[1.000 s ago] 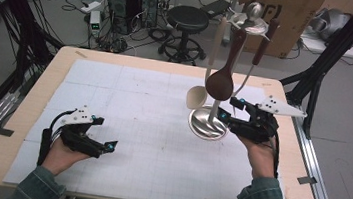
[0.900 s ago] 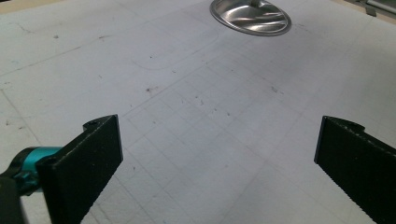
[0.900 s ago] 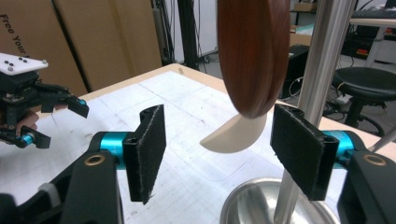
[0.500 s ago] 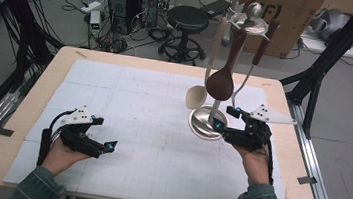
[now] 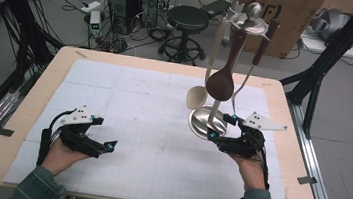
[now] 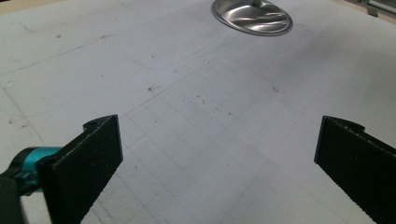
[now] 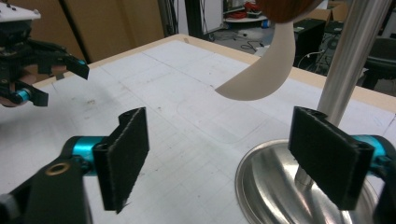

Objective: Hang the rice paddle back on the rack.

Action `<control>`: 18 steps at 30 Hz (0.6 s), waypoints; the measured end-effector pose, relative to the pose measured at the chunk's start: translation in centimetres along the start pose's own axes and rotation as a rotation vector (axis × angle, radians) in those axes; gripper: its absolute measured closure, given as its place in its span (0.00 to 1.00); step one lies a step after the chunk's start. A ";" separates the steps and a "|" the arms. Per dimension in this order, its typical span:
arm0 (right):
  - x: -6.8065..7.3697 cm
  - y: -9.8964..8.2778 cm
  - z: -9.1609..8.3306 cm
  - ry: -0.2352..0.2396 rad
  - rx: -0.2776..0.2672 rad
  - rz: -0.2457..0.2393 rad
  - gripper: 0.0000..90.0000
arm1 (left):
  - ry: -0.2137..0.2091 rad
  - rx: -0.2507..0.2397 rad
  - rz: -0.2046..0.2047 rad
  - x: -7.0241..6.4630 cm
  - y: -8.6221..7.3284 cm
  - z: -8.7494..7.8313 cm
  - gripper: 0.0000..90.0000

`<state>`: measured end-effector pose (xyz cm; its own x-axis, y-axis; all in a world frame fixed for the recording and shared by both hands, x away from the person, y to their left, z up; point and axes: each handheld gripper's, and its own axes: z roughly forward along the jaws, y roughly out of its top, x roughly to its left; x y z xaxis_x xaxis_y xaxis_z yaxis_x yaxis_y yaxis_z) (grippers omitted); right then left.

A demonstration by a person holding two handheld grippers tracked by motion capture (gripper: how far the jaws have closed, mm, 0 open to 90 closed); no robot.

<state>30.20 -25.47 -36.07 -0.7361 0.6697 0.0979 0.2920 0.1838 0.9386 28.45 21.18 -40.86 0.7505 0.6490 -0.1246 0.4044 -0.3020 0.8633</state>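
right hand-held gripper (image 5: pixel 220 127) open, beside stand base (image 5: pixel 202 124)

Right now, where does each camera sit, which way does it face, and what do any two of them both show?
High view: above the person's side, looking forward and down on the table; forearms, left gripper, right gripper.
Left gripper view: on the left gripper, facing across the mat to the steel base.
Right gripper view: on the right gripper, facing the white spoon.
Shared: the steel base shows in all three.
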 end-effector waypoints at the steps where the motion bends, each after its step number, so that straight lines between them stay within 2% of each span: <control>1: 0.1 -0.2 0.1 0.001 0.002 0.002 0.19 | 0.001 0.000 0.000 0.0 0.0 0.0 0.02; 15: 0.6 -2.3 0.7 0.022 0.041 0.004 0.17 | 0.001 0.001 -0.002 0.1 -0.1 -0.1 0.02; 18: 0.7 -2.7 0.7 0.016 0.048 0.005 0.13 | 0.001 0.004 -0.004 0.0 -0.1 -0.1 0.02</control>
<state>29.32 -25.01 -38.74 -0.7442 0.6592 0.1079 0.3239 0.2149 0.9214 28.39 21.30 -40.95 0.7485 0.6507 -0.1280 0.4095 -0.3018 0.8609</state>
